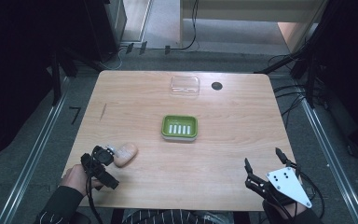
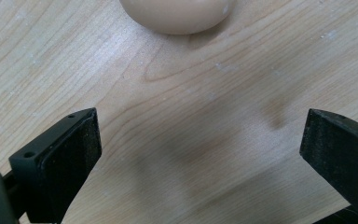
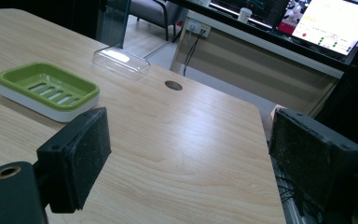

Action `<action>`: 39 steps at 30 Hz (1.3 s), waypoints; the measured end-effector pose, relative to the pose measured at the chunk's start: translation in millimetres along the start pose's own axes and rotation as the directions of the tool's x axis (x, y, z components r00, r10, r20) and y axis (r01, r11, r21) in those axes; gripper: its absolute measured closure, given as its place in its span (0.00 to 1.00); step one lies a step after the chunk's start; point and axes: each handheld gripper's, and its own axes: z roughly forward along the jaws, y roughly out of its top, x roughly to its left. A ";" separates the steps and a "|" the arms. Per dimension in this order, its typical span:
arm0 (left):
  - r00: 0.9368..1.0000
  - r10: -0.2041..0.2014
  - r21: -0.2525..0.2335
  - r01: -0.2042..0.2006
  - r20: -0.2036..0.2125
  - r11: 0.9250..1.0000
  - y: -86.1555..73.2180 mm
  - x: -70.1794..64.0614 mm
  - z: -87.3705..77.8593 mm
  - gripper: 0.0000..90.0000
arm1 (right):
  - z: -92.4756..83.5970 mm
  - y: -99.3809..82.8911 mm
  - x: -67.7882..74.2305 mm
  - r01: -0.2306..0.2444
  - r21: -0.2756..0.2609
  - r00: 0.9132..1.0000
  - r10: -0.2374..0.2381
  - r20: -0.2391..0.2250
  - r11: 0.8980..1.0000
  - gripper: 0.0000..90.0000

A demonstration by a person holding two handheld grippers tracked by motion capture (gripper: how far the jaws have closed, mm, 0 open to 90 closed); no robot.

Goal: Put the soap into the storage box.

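Note:
A peach bar of soap point(image 1: 126, 154) lies on the wooden table point(image 1: 223, 154) at the front left. My left gripper point(image 1: 108, 153) is right beside it on its left, open. In the left gripper view the soap point(image 2: 179, 14) sits just beyond the wide-apart jaws of that gripper point(image 2: 200, 126), with bare wood between them. A green soap dish point(image 1: 179, 127) with a slotted floor stands in the middle of the table, with nothing in it. Its clear lid point(image 1: 185, 86) rests farther back. My right gripper point(image 1: 262, 156) hovers open at the front right, holding nothing.
A small dark round hole point(image 1: 216, 86) sits in the tabletop right of the lid. The right gripper view shows the dish point(image 3: 46, 88), the lid point(image 3: 121, 60), the hole point(image 3: 173, 85) and the table's far right edge, with a desk and monitors beyond.

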 end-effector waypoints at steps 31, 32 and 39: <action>1.000 -0.008 -0.028 0.008 0.003 1.000 2.9 -0.9 -6.2 0.00 | 3.8 2.0 2.6 0.006 -0.001 1.000 -0.006 -0.017 1.000 0.15; 1.000 -0.008 -0.028 0.008 0.003 1.000 2.9 -0.9 -6.2 0.00 | 4.3 2.1 2.9 0.005 0.001 1.000 -0.005 -0.017 1.000 0.15; 1.000 0.007 -0.052 -0.007 -0.001 0.999 13.3 -1.4 -12.6 0.00 | 4.8 2.1 2.5 0.008 0.002 1.000 -0.008 -0.018 1.000 0.15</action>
